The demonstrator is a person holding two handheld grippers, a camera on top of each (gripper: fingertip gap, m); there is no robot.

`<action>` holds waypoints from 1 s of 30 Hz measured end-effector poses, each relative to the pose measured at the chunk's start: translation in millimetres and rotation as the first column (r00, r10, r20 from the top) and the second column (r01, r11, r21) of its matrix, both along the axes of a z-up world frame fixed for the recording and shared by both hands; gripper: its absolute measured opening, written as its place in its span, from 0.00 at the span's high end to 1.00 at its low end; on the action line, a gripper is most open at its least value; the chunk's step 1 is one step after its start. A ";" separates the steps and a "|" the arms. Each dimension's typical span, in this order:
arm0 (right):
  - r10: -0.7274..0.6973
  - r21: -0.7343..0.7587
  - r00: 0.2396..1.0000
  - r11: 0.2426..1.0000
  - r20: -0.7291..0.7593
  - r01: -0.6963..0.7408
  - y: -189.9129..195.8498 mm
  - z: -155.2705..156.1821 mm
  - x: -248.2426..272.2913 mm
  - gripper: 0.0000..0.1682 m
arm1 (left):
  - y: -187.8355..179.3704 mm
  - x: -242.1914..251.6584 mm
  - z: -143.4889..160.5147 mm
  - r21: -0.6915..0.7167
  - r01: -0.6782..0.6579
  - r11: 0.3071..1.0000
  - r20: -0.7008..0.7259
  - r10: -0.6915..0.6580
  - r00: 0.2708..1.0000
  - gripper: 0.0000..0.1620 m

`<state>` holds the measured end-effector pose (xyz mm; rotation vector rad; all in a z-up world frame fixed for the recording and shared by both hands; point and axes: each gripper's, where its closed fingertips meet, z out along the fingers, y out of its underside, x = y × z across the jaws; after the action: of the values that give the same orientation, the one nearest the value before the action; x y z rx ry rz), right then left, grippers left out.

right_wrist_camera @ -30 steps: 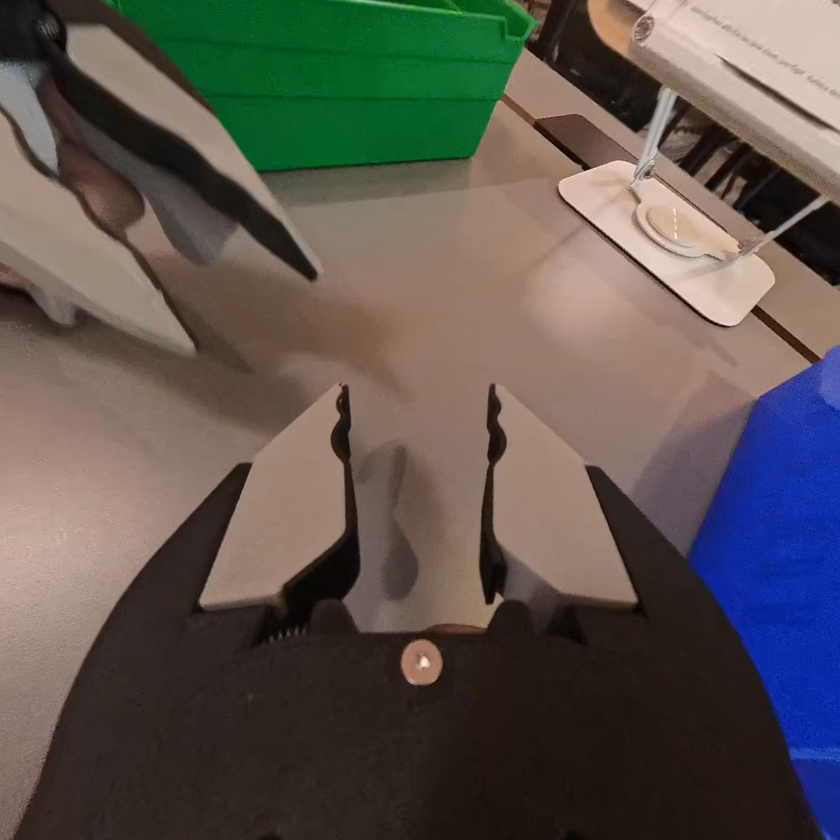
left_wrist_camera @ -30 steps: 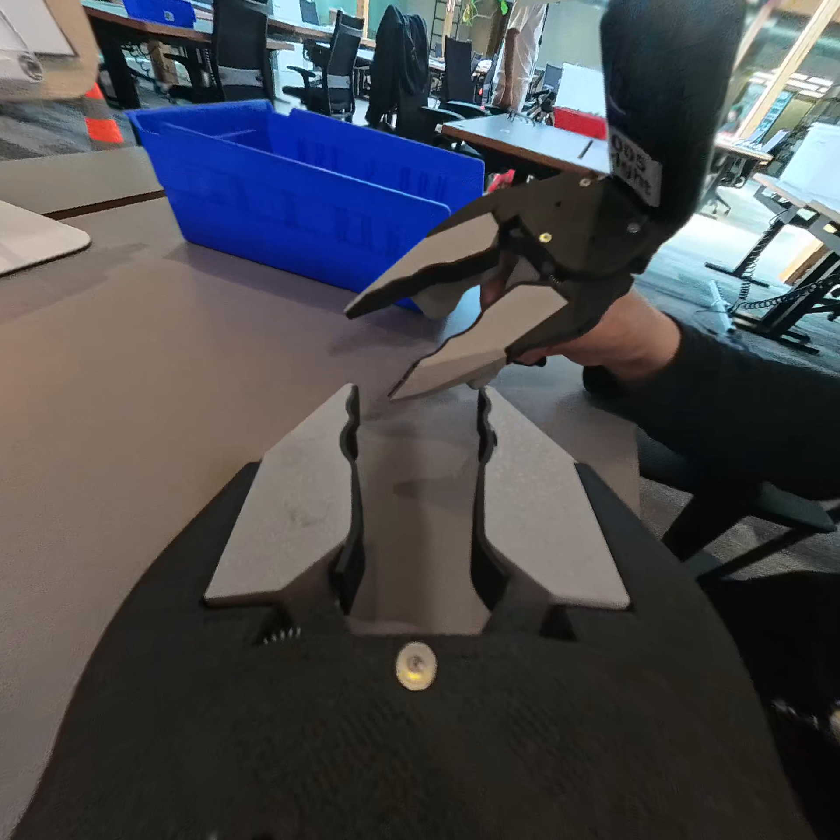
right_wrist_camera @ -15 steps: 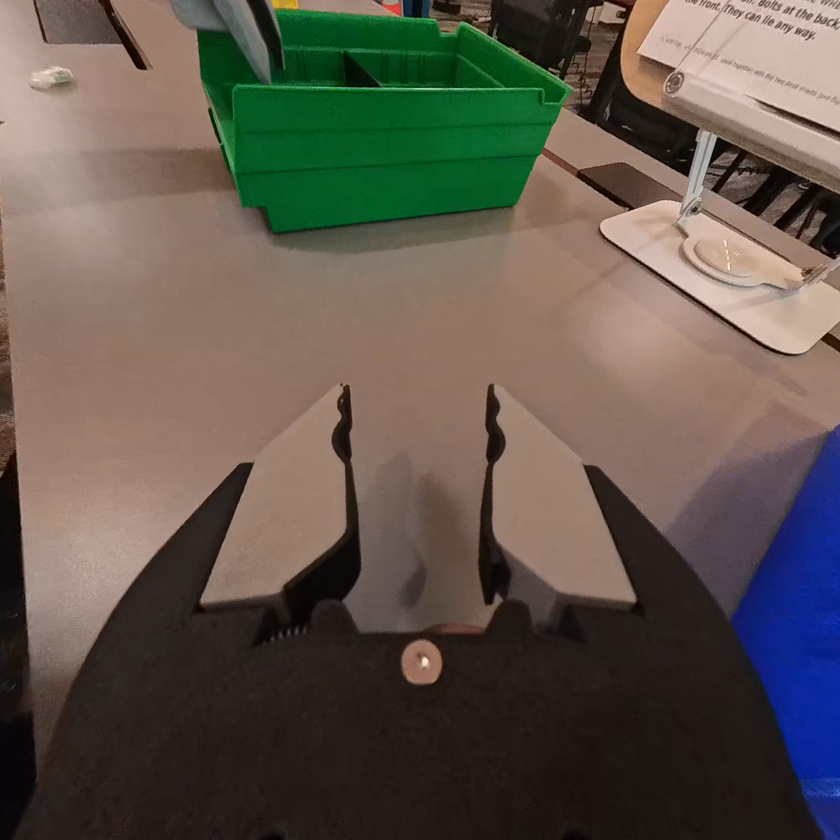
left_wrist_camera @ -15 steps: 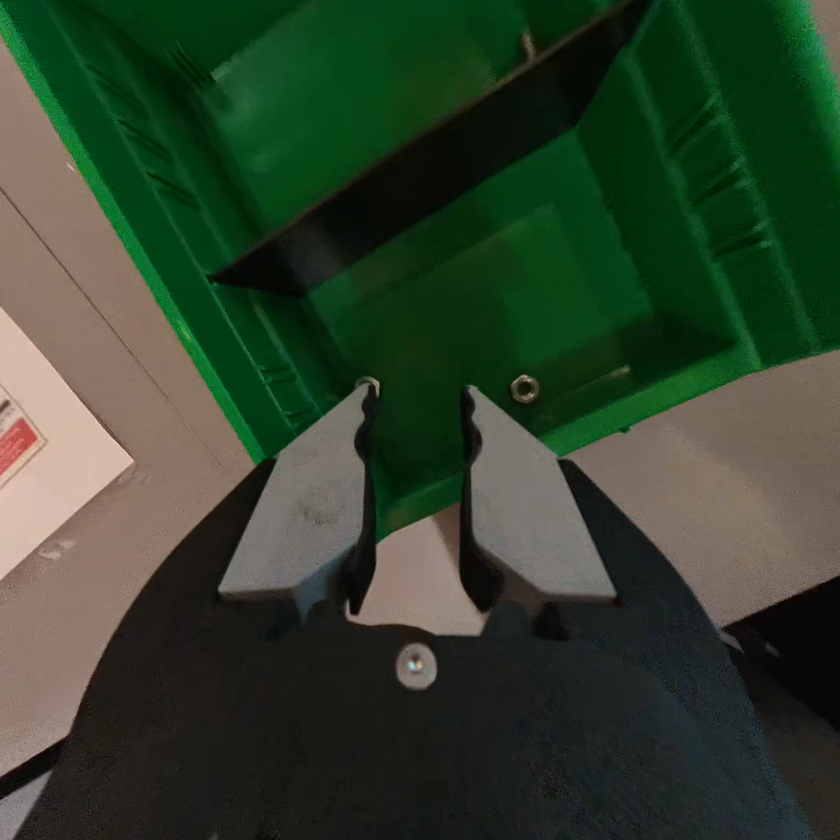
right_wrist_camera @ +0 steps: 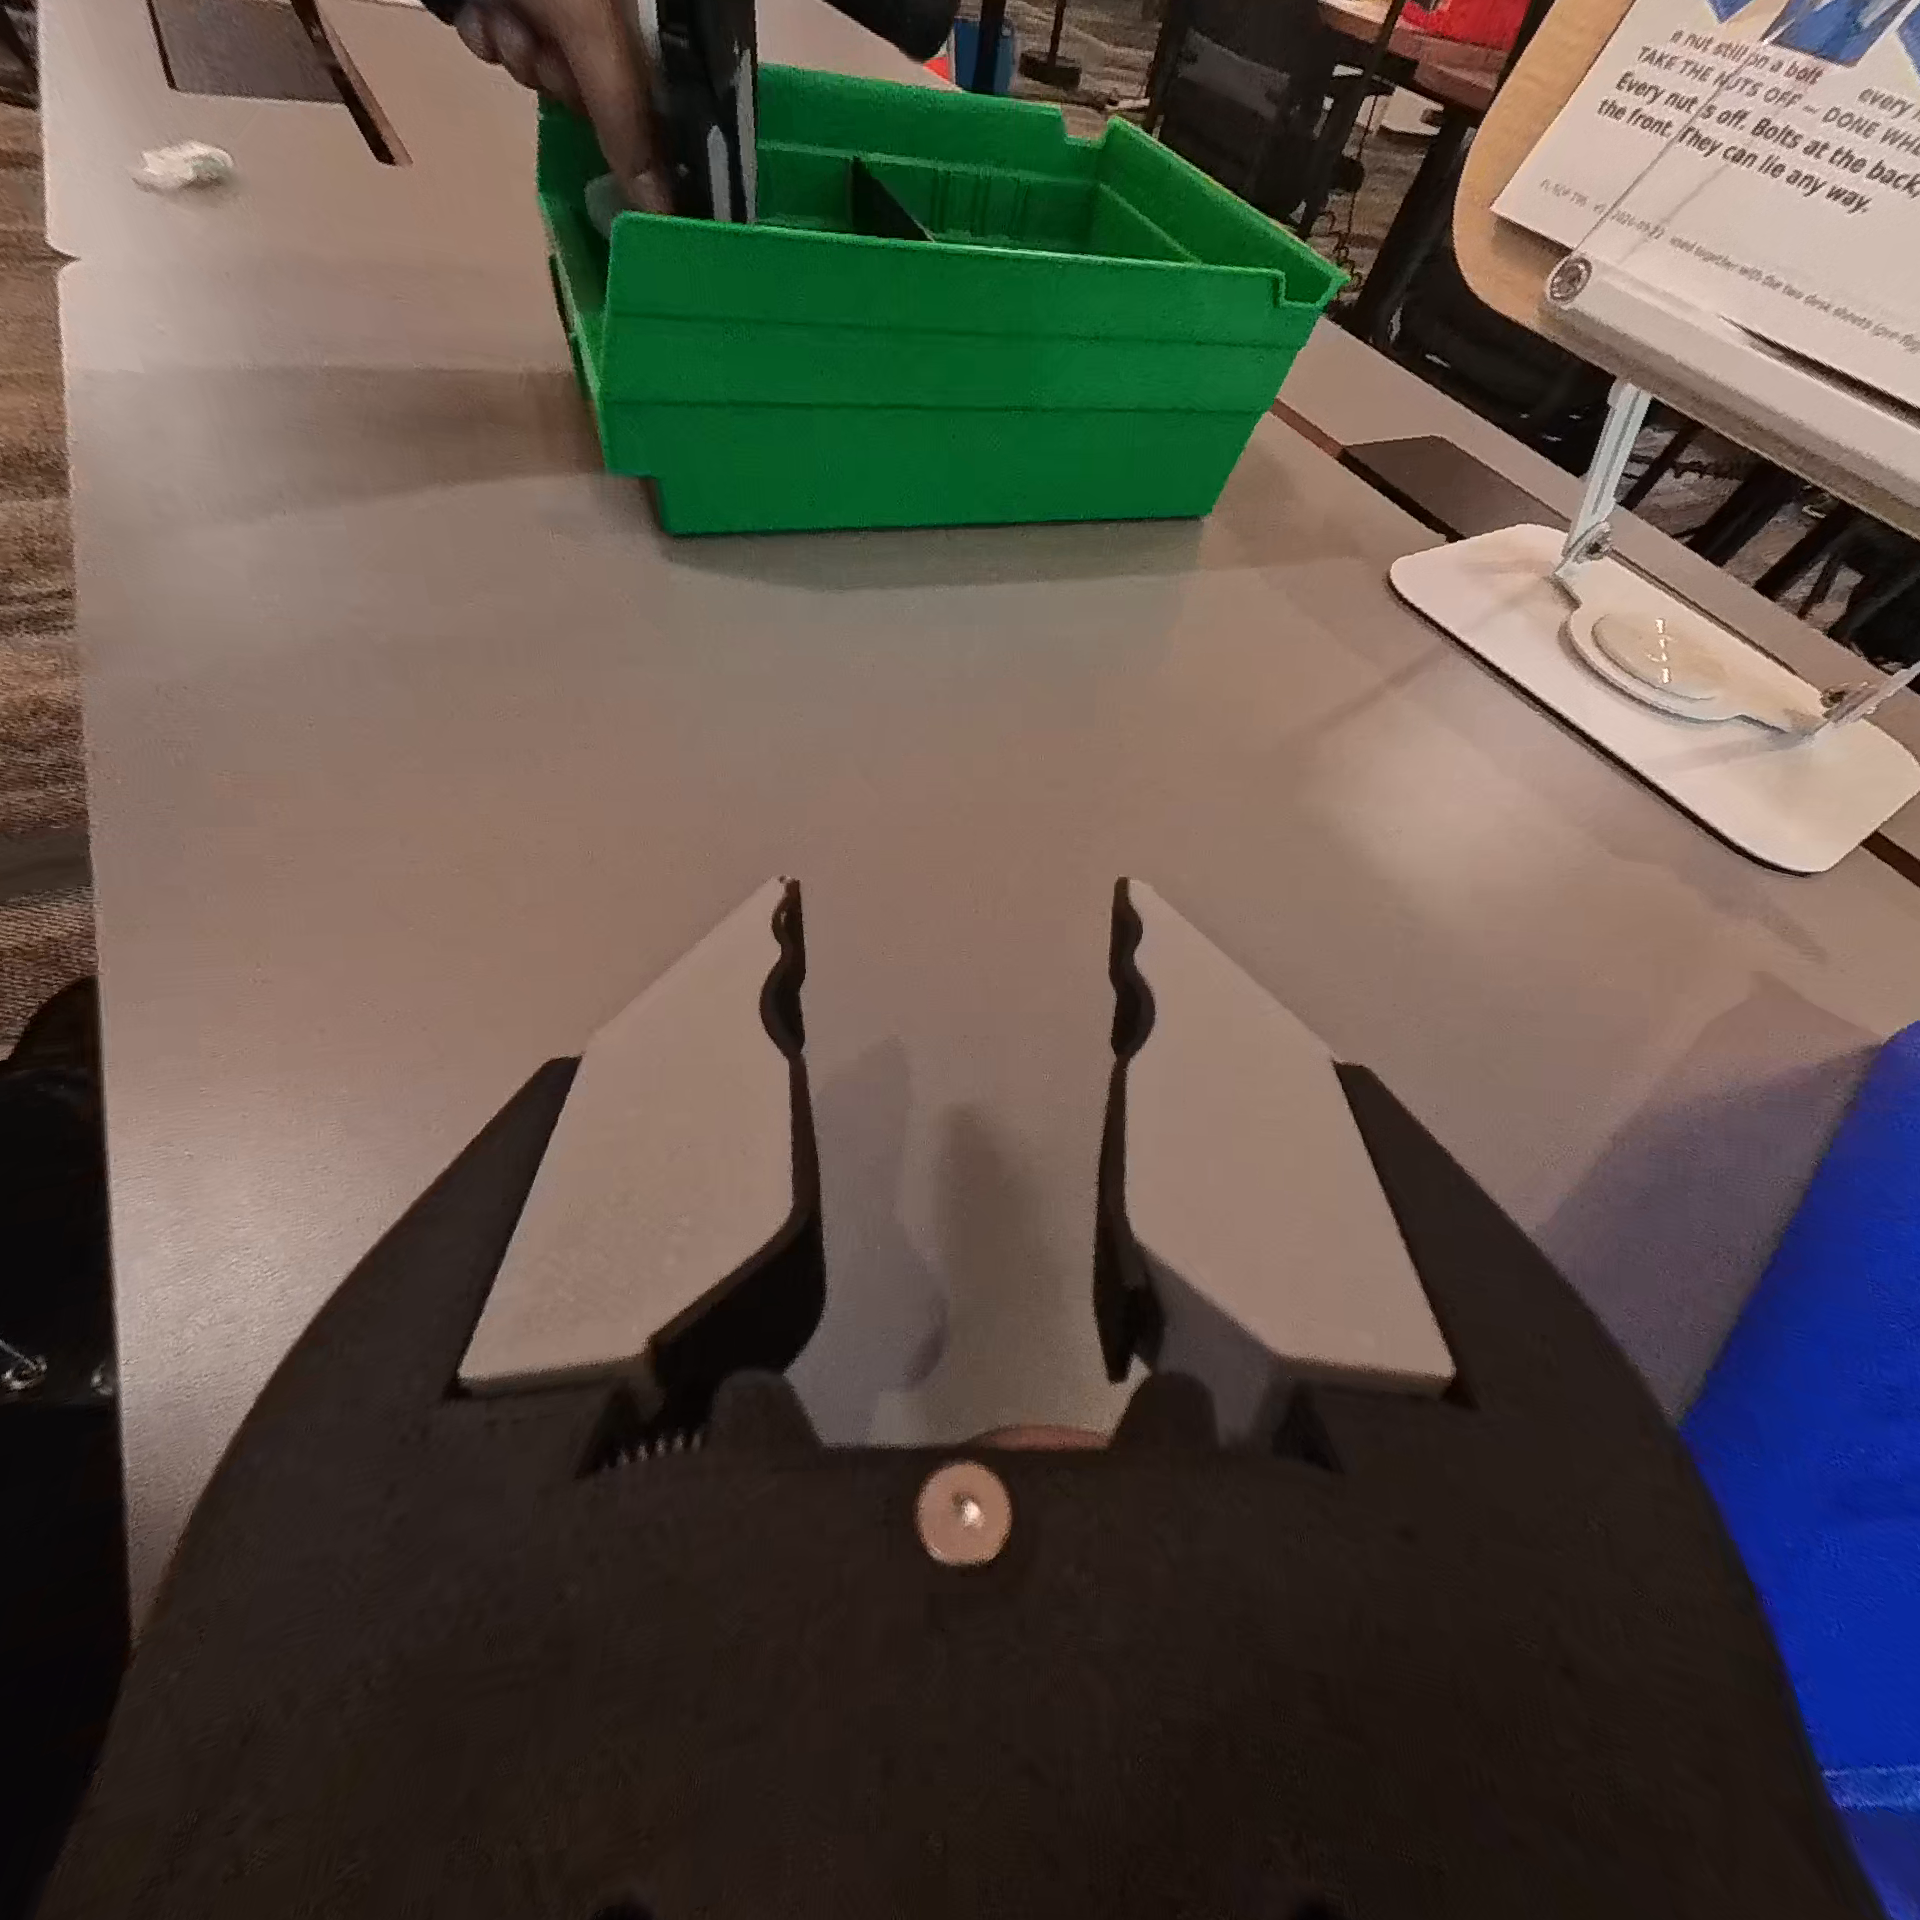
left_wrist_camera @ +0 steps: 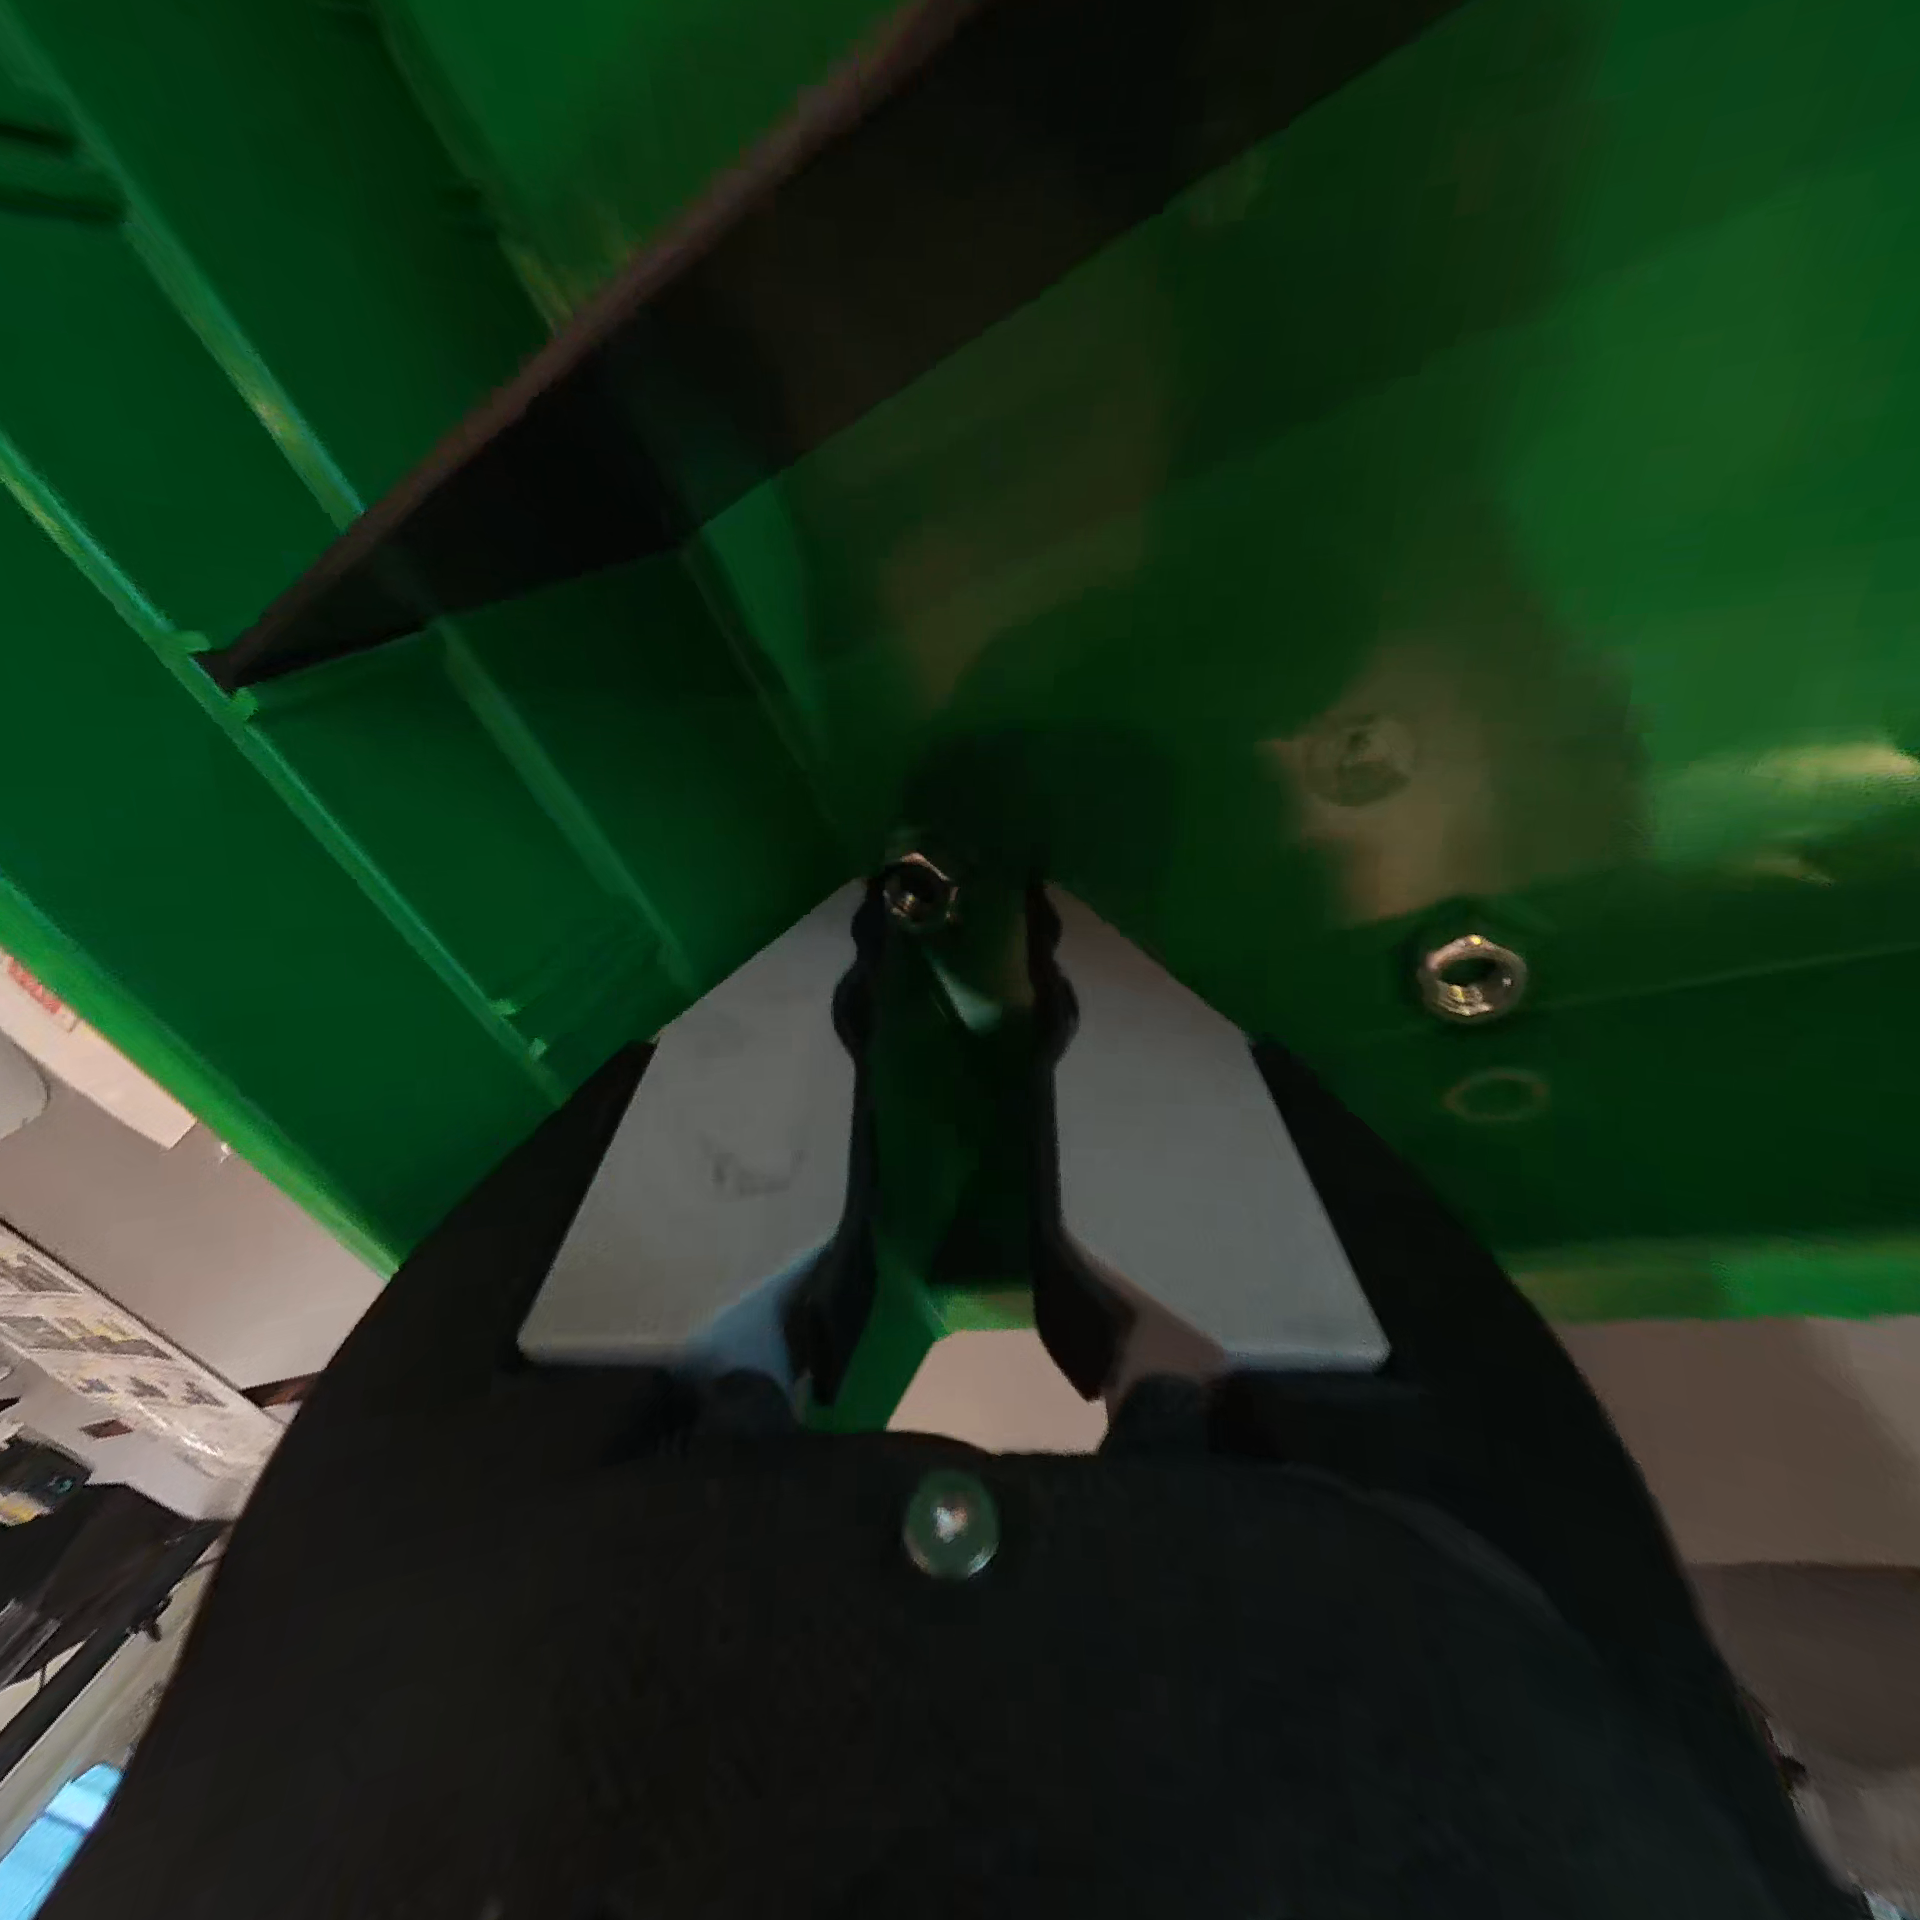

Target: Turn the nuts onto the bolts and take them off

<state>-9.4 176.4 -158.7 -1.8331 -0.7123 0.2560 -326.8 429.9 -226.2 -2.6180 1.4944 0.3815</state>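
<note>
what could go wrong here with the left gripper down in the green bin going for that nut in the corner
1. The small silver hex nut sits in the corner of the green plastic bin, just off the left gripper's left fingertip, not centred in the gap; closing may push it away.
2. The fingertips are close to the bin wall and may jam against it.
3. The picture is blurred, so alignment is uncertain. A second silver nut lies apart to the right.
</note>
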 end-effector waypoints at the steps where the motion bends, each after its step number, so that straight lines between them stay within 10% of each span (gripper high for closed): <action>1: 0.004 0.000 1.000 1.000 -0.003 -0.004 -0.8 0.4 -0.9 0.67 | -1.8 -0.4 0.0 -0.008 -0.003 1.000 0.002 0.003 1.000 0.84; 19: 0.028 0.028 1.000 0.999 -0.007 -0.028 -8.4 4.4 -3.6 0.68 | -14.8 6.1 -3.0 -0.202 -0.131 0.971 0.148 0.162 0.976 0.89; 30: 0.028 0.014 1.000 1.000 0.009 -0.028 -7.1 -0.6 -4.3 0.68 | -17.7 18.6 10.3 -0.209 -0.083 0.974 0.174 0.120 0.977 0.75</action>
<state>-13.7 169.3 -159.3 -1.8130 -0.7446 0.2614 -308.2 412.2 -215.8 -2.8000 1.4091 -0.0089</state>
